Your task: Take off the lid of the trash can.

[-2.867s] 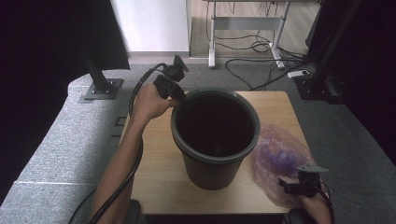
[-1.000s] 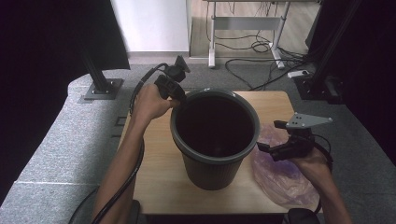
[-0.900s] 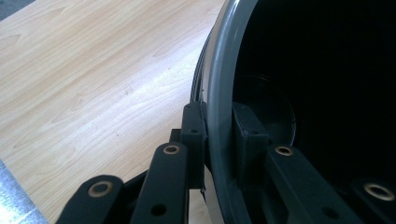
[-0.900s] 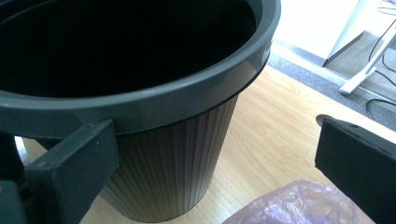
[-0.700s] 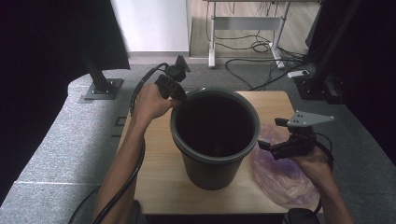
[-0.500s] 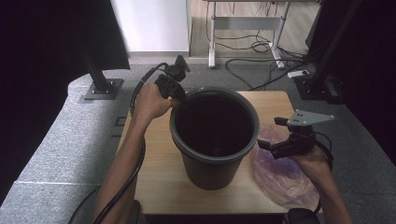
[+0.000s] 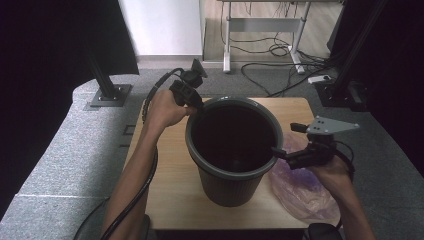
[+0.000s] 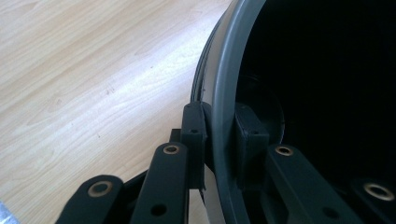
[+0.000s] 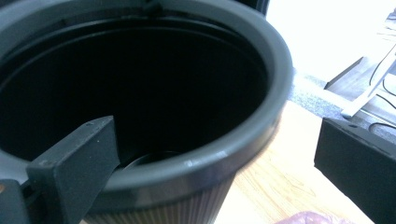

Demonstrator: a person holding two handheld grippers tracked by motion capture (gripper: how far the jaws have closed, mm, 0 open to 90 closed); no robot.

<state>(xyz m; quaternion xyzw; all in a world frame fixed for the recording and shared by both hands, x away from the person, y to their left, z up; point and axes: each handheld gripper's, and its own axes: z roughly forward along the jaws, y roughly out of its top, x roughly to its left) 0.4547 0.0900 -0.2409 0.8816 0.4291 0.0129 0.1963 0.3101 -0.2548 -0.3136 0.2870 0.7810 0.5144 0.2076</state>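
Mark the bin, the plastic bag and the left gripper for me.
bin (image 7: 231, 187): high view, ribbed outer wall.
plastic bag (image 7: 300, 192): high view, crumpled purple middle.
left gripper (image 8: 219, 140): left gripper view, between the fingertips clamping the rim.

Bin (image 7: 232, 165) mid-table (image 7: 165, 200); bag (image 7: 300, 190) just right of it; left gripper (image 7: 196, 107) at bin's far-left rim.

Background stuff: light wooden table (image 7: 165, 190) sits on grey carpet (image 7: 60, 165). Behind it there's a white desk frame (image 7: 260, 25) with a tangle of cables (image 7: 280, 50) under it, plus a black stand base (image 7: 107, 95) bolted down on the left.
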